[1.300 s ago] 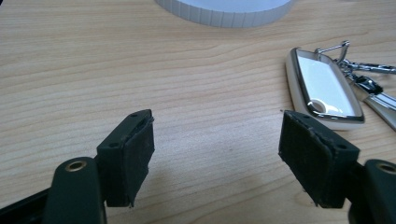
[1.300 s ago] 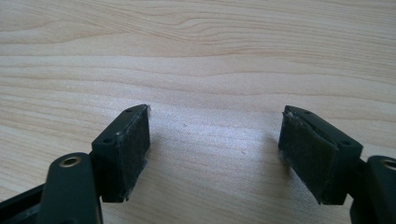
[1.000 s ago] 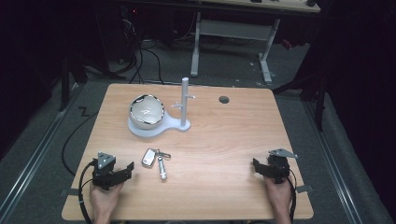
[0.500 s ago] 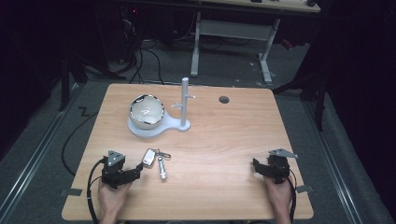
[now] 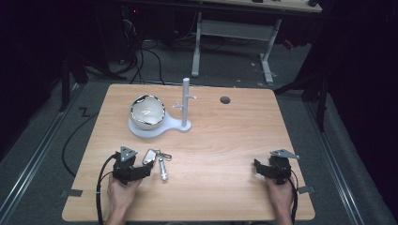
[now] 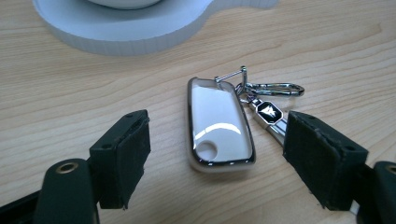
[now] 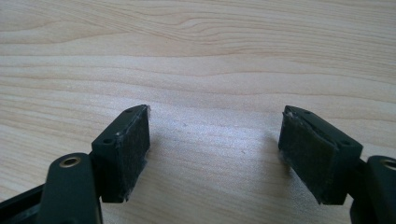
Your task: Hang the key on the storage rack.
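The wooden worktop (image 5: 225, 154) carries everything, with a small dark round hole near its far edge. On its far left part stands a white stand (image 5: 157, 127), a flat base with an upright post (image 5: 186, 101) bearing short pegs, likely meant for hanging small things; a shiny round bowl (image 5: 147, 111) sits on the wide end of that base. Near the front left the left gripper (image 5: 143, 171) lies low in the person's hand, its jaws having just been opening and now spread wide on either side of the car key fob (image 5: 149, 156), which lies flat on the wood between the stand and the front edge, untouched by either pad. That straddling pose suits a pinch across the fob's narrow sides. The right gripper (image 5: 259, 168) rests near the front right corner, well apart from the things, jaws spread over bare wood, seemingly waiting. The left gripper view gives what the high view cannot: the fob (image 6: 219, 123) has a glossy white face in a chrome rim, and a wire link joins it to a carabiner clip (image 6: 273, 88) and a dark emblem tag (image 6: 268, 112) that runs under the right-hand pad (image 6: 322, 158). The high view alone places the post and bowl beyond the keys.
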`<action>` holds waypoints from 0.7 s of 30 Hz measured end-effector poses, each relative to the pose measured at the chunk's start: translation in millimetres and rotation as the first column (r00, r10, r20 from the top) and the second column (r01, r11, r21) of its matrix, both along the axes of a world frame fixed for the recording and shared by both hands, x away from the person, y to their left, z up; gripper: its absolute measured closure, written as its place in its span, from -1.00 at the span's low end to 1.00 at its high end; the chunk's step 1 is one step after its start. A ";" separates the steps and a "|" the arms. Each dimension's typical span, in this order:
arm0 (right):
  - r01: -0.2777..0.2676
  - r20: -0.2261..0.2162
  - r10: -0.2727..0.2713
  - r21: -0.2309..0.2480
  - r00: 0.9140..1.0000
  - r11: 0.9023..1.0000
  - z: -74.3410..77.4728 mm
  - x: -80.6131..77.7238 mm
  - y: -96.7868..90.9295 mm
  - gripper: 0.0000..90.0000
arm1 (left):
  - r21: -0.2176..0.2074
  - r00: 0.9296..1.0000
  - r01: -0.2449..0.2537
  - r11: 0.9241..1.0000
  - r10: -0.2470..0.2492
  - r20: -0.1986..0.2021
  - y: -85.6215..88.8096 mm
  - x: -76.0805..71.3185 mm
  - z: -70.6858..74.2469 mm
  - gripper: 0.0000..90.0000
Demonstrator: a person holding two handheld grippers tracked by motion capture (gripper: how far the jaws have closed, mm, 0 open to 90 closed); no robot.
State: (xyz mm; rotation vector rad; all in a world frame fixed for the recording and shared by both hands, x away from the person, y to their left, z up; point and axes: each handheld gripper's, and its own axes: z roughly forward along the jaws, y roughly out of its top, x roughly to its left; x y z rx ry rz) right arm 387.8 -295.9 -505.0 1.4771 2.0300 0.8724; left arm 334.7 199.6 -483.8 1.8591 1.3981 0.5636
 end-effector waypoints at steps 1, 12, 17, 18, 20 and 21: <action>0.000 0.000 0.000 0.000 1.000 1.000 0.0 0.0 0.0 -0.45 | 0.005 1.000 0.006 1.000 -0.006 -0.003 -1.9 2.0 -0.6 -0.47; 0.000 0.000 0.000 -0.001 1.000 1.000 0.0 -0.2 0.0 -0.45 | 0.048 1.000 -0.002 0.999 0.002 0.000 -11.6 20.6 -4.8 -0.34; 0.000 0.000 0.000 -0.001 1.000 1.000 0.0 -0.2 0.0 -0.45 | 0.051 1.000 0.006 0.999 -0.005 -0.018 -14.3 26.0 -9.4 -0.29; 0.000 0.000 0.000 -0.001 1.000 1.000 0.0 -0.2 0.0 -0.45 | 0.054 1.000 0.006 0.998 -0.005 -0.024 -14.6 26.8 -10.6 -0.28; 0.000 0.000 0.000 -0.001 1.000 1.000 0.0 -0.2 0.0 -0.45 | 0.060 1.000 0.005 0.998 -0.003 -0.031 -15.2 28.0 -12.3 -0.26; 0.000 -0.001 0.000 -0.001 1.000 1.000 0.0 -0.2 0.0 -0.45 | 0.065 1.000 0.002 0.998 0.000 -0.031 -15.4 28.7 -13.0 -0.24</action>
